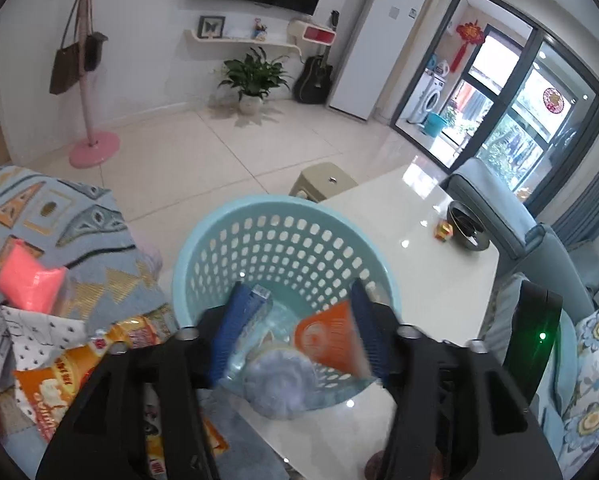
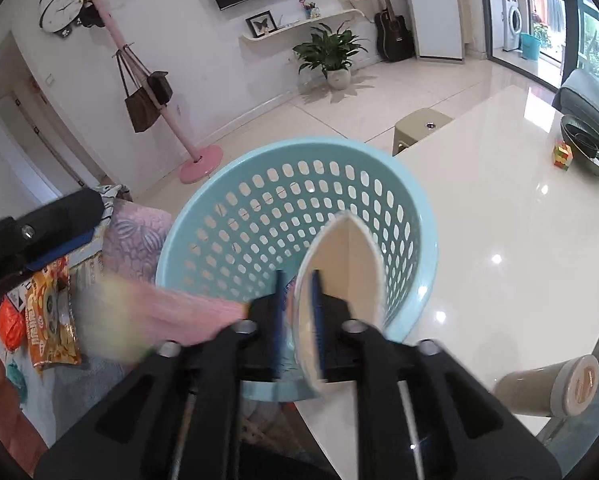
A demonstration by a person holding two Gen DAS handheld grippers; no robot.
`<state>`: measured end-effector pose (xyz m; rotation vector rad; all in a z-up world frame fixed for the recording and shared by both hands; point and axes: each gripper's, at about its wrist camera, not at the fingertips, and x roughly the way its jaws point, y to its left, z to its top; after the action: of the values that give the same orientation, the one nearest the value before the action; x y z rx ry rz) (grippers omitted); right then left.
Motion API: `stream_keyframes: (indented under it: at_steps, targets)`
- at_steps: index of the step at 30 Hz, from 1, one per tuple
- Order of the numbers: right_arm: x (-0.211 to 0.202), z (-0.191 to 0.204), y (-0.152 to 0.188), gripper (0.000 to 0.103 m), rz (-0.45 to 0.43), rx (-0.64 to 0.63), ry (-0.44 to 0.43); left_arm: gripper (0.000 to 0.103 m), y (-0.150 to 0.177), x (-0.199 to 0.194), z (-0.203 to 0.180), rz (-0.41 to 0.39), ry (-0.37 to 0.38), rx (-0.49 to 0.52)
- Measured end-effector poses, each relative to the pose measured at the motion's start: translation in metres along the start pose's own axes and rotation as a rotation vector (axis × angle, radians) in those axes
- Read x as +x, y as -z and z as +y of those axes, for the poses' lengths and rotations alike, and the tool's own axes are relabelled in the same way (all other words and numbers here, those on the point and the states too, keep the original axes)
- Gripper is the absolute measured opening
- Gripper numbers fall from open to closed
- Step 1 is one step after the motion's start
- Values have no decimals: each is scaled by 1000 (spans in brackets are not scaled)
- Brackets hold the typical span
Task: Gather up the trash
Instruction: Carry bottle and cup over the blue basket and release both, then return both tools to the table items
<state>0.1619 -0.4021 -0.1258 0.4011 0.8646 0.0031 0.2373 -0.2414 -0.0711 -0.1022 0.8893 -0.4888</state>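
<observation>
Right now the right tool (image 2: 297, 316) has its blue fingers pressed together on a cream, folded piece of card-like trash (image 2: 341, 276), held upright over the near rim of the pale blue perforated basket (image 2: 427, 240), presumably so it falls inside once let go. The left tool (image 1: 295, 328) hangs with fingers spread and nothing between them, poised above the same basket, where an orange packet (image 1: 327, 336) and a clear plastic wrapper (image 1: 279, 384) already lie. The basket stands at the near corner of the white bench (image 1: 439, 264), within reach of both tools. At 9 o'clock from the left tool, more litter waits on a patterned blanket (image 1: 83, 232): an orange snack bag (image 1: 55, 392) and a pink pouch (image 1: 27, 276). At 2 o'clock on the bench sit a dark bowl (image 1: 469, 226) and a small coloured block (image 1: 443, 232), well apart. Nothing blocks the basket's mouth.
</observation>
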Motion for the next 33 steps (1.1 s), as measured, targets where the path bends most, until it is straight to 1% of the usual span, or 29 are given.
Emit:
stream_keyframes:
  at_steps: [1,2,3,7,11,13,20,22,26,31,33]
  targets:
    - [-4,-1,-1,54,-13,12,-6,70,-1,-6,1,-21,3,-8]
    - [-9,-2,-1,63,-34,23,-7,72,-2,-14,2,-39,16,-11]
    - [-14,-2,-1,63,-45,21,-10,72,-3,-21,4,-56,26,-10]
    - [-27,5,-1,63,-68,4,1,72,-1,-51,5,-111,27,-4]
    - [-44,23,3,63,-98,-46,8,73,5,-78,8,-151,42,-18]
    - [-53,33,4,63,-112,-74,-8,73,7,-93,12,-174,43,-28]
    - [-87,97,10,63,-185,-206,-94,73,18,-162,41,-283,34,-80]
    - [-96,117,14,64,-210,-255,-112,73,21,-181,51,-313,23,-97]
    - [-108,148,22,65,-240,-326,-145,73,33,-221,85,-381,-10,-158]
    - [-109,184,38,70,-269,-426,-124,73,49,-262,126,-439,-67,-226]
    - [-104,191,42,73,-270,-440,-121,75,58,-277,144,-456,-111,-242]
